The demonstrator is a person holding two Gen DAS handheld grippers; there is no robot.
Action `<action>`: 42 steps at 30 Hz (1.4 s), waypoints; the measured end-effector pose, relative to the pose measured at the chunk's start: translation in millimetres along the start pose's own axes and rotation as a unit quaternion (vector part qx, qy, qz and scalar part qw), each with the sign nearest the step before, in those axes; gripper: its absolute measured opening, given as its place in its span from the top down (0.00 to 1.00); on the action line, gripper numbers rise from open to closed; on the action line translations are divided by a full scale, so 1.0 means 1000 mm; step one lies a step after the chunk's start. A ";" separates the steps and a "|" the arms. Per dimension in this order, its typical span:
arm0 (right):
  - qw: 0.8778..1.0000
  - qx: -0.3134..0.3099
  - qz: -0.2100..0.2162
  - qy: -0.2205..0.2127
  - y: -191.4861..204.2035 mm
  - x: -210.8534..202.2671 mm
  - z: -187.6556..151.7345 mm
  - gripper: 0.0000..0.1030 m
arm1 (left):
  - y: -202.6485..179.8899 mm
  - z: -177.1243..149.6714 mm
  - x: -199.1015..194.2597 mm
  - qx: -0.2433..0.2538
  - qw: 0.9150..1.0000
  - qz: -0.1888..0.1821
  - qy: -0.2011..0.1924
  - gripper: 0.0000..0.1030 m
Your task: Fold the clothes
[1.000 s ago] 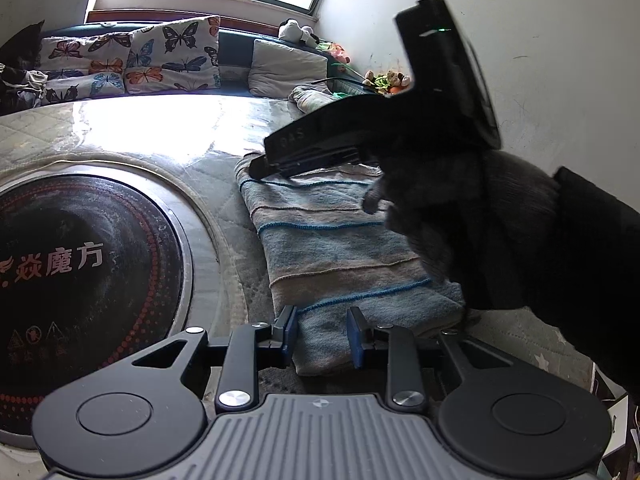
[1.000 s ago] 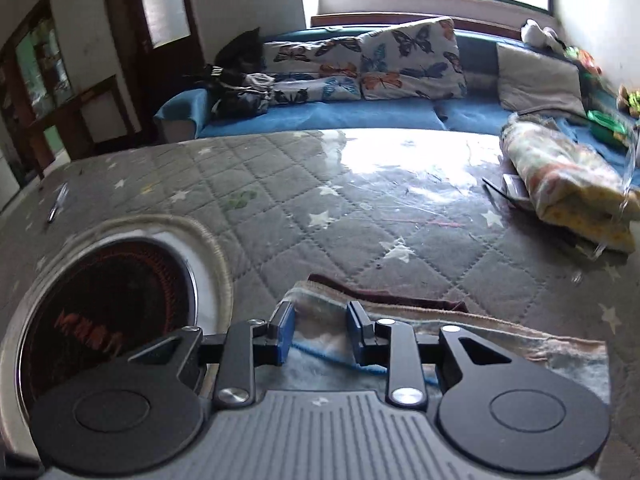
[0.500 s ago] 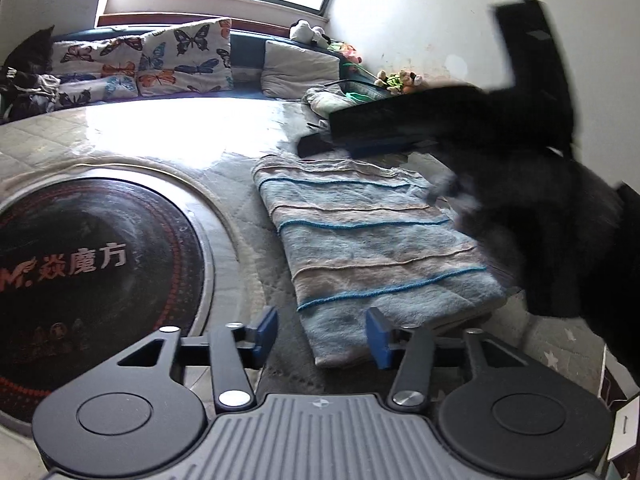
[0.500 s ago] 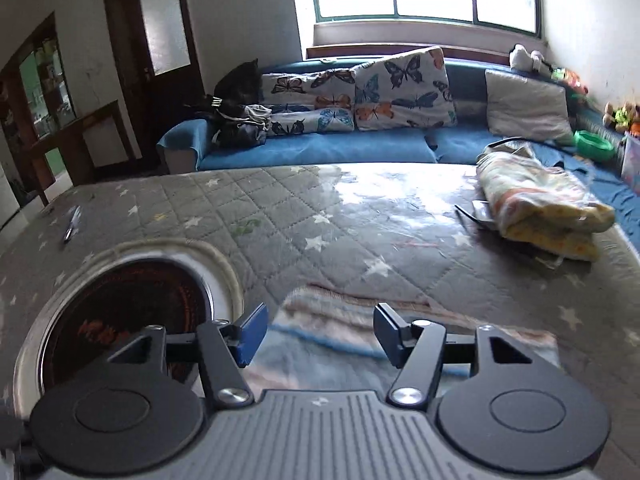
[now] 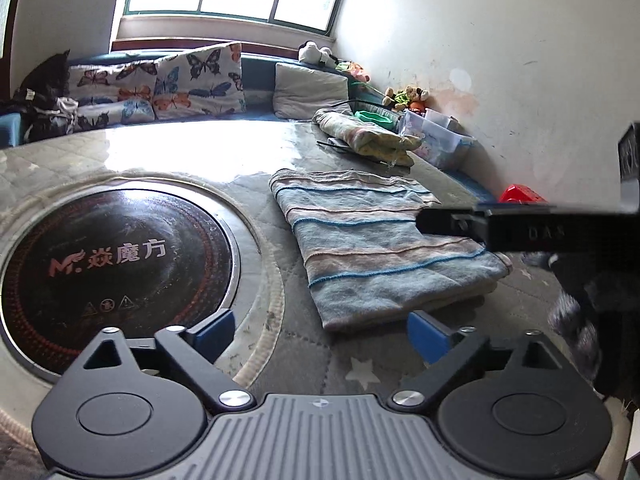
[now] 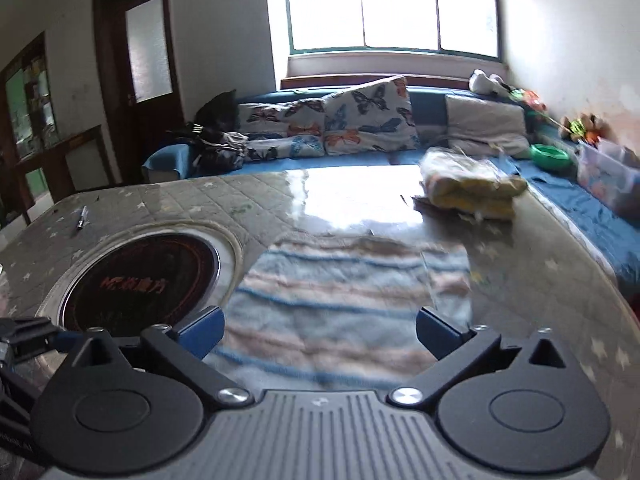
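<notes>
A folded striped garment (pale blue and beige bands with thin blue lines) lies flat on the quilted star-print table cover, just right of the round induction cooktop. The left gripper and right gripper both hang above it, jaws spread wide, holding nothing.

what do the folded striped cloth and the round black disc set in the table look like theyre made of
The folded blue and beige striped cloth looks like soft knitted or fleecy fabric: fuzzy matte surface, raised thin blue ridges, thick rounded edges. The round black disc looks like smooth glass or ceramic, a cooktop probably: glossy, printed red rings and lettering, with a metal-looking rim.
</notes>
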State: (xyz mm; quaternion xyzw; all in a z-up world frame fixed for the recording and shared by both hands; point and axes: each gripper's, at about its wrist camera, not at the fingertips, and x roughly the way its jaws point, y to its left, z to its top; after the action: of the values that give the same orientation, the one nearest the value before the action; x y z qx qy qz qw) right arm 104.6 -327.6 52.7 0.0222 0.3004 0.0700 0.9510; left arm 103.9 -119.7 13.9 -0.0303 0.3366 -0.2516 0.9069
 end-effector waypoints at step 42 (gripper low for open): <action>0.990 0.130 -0.057 -0.023 0.023 -0.076 -0.100 0.00 | -0.023 -0.040 -0.056 0.014 0.999 0.047 -0.022 0.00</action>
State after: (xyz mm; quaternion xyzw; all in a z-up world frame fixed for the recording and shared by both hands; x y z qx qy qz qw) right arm -17.0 -315.8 15.6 0.1304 0.2860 -0.0243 0.9490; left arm 32.5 -108.5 21.3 -0.0072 0.3140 -0.2125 0.9253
